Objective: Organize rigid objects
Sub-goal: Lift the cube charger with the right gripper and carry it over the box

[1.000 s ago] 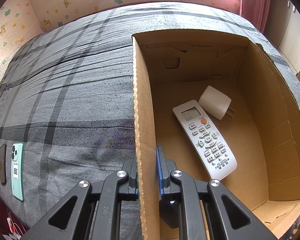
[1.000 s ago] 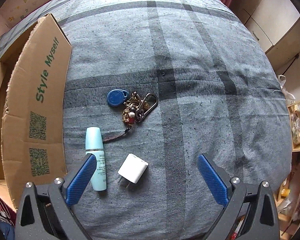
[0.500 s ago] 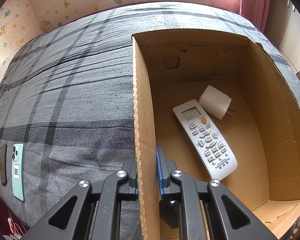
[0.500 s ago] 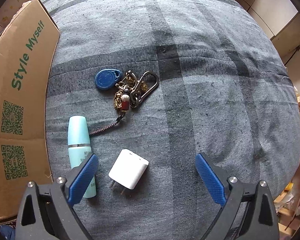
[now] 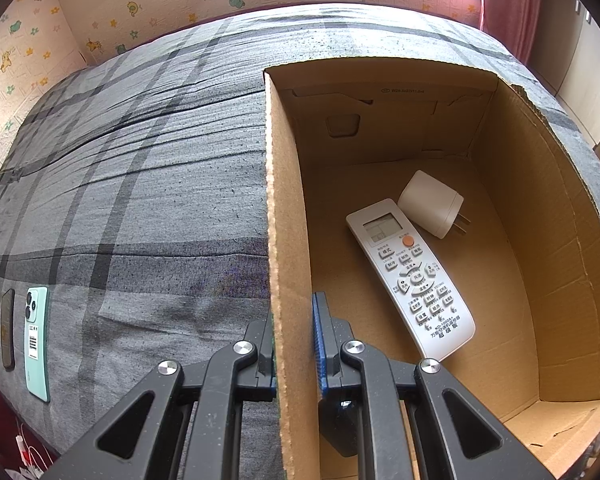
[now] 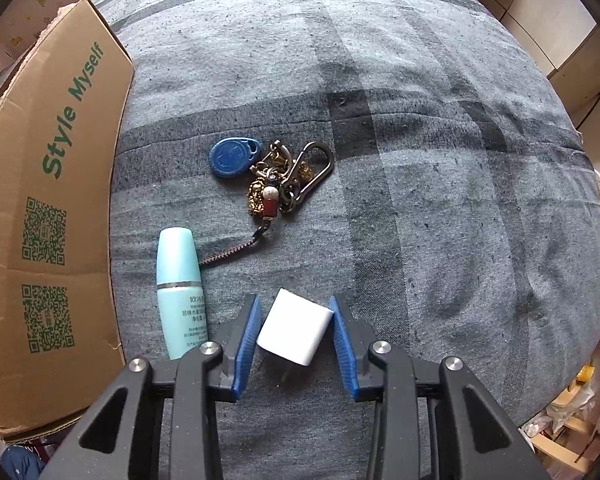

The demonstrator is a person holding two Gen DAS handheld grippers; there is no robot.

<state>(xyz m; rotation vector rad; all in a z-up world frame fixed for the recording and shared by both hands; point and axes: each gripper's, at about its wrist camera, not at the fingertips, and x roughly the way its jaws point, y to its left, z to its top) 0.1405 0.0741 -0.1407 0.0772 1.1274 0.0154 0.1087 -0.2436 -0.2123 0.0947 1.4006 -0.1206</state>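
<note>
My left gripper (image 5: 294,344) is shut on the left wall of the cardboard box (image 5: 284,216), one finger outside and one inside. In the box lie a white remote control (image 5: 410,276) and a white plug adapter (image 5: 430,204). In the right wrist view my right gripper (image 6: 294,330) has closed around a small white charger (image 6: 294,330) lying on the grey plaid bedspread; both blue pads (image 6: 246,334) touch its sides. A light blue bottle (image 6: 180,288) lies just left of it, and a keychain with a blue fob (image 6: 274,174) lies beyond it.
The box's outer side with green print (image 6: 52,200) stands at the left of the right wrist view. A mint green phone (image 5: 36,340) and a dark phone (image 5: 7,328) lie at the bed's left edge. Cabinets (image 6: 548,32) stand past the bed at the right.
My right gripper has moved forward and closed its jaws from wide open onto the white charger. The left gripper has stayed shut on the box wall.
</note>
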